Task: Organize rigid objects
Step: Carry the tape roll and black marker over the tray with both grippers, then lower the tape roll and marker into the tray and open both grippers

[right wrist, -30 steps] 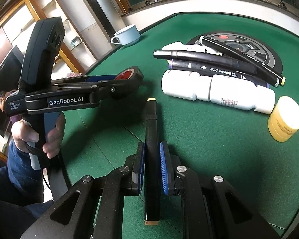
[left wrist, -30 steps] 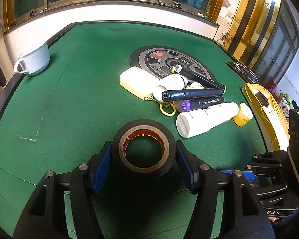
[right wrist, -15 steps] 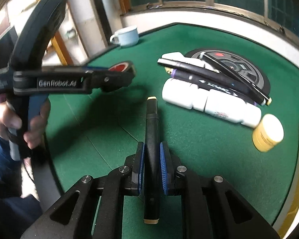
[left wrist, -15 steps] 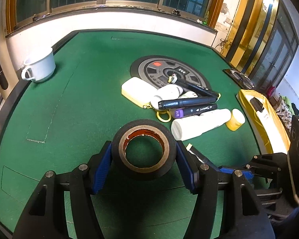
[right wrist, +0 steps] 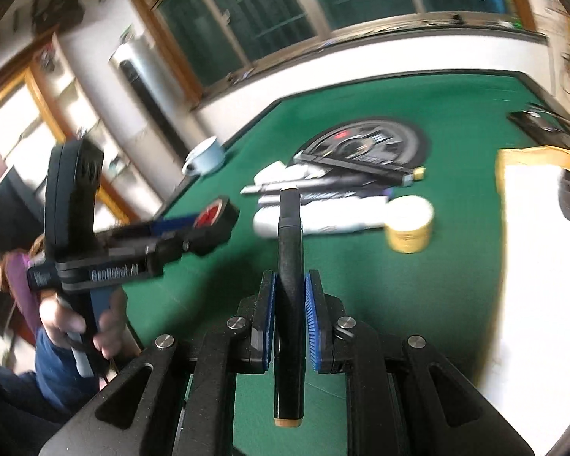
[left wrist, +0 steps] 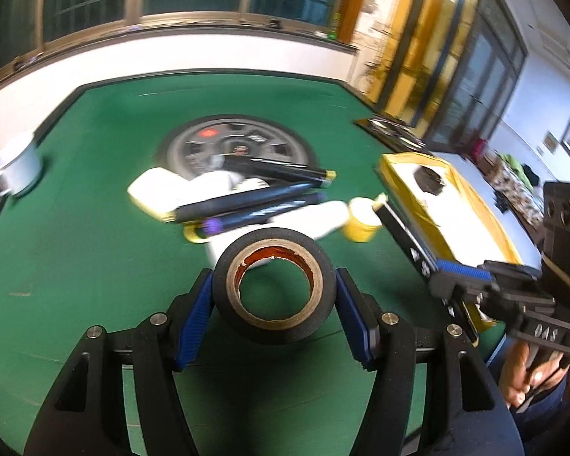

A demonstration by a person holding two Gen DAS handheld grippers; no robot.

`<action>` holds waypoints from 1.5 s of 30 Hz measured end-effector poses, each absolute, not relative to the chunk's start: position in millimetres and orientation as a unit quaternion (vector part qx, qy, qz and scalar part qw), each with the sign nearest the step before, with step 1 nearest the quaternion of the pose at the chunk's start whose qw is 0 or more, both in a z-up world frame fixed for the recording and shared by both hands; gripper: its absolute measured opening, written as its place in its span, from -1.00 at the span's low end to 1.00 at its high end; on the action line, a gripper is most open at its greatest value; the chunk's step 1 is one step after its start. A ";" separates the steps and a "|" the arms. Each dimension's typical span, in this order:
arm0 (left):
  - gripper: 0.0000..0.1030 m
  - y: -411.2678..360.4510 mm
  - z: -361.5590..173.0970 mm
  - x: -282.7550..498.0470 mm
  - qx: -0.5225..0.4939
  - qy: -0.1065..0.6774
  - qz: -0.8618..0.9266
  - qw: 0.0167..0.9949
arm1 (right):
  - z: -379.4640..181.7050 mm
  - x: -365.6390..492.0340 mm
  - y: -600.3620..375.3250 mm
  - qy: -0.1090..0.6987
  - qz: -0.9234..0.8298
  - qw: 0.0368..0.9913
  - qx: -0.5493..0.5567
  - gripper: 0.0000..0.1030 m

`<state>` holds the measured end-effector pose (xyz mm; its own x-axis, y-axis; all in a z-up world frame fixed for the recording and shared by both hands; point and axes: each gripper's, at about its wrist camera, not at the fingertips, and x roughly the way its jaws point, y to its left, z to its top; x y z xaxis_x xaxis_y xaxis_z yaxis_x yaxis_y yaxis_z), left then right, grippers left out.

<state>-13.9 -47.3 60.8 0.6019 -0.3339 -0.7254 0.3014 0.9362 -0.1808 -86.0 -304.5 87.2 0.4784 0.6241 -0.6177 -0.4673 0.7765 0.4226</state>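
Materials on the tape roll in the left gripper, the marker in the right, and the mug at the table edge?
Tape roll: matte black tape, likely vinyl, on a brown core that looks like cardboard, with a frayed inner edge.
Marker: black barrel with a soft sheen and tan end caps, probably plastic.
Mug: white, smooth and glossy, so ceramic or enamel; blur leaves it open.

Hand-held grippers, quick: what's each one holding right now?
Left hand-held gripper: shut on black round tape roll.
Right hand-held gripper: shut on black marker pen.
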 end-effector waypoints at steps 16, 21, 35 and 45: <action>0.18 -203.3 79.1 8.2 0.039 0.411 -0.295 0.862 | 103.6 -92.1 -441.0 0.364 0.164 0.896 0.195 -0.73; 0.18 -238.9 79.1 30.6 0.054 0.419 -0.313 0.850 | 102.9 -91.5 -474.7 0.364 0.119 0.900 0.208 -0.73; 0.18 -298.9 57.1 98.5 0.081 0.471 -0.305 0.824 | 102.2 -76.6 -512.6 0.398 0.056 0.897 0.185 -0.73; 0.18 -300.9 41.5 111.0 0.082 0.483 -0.286 0.824 | 97.3 -43.9 -508.4 0.449 0.019 0.884 0.127 -0.73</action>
<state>111.0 -300.9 41.5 0.3702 -0.3911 -0.8426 0.5500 0.8232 -0.1404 -43.9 -508.4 97.3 0.5953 0.1473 -0.7899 0.0818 0.9668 0.2419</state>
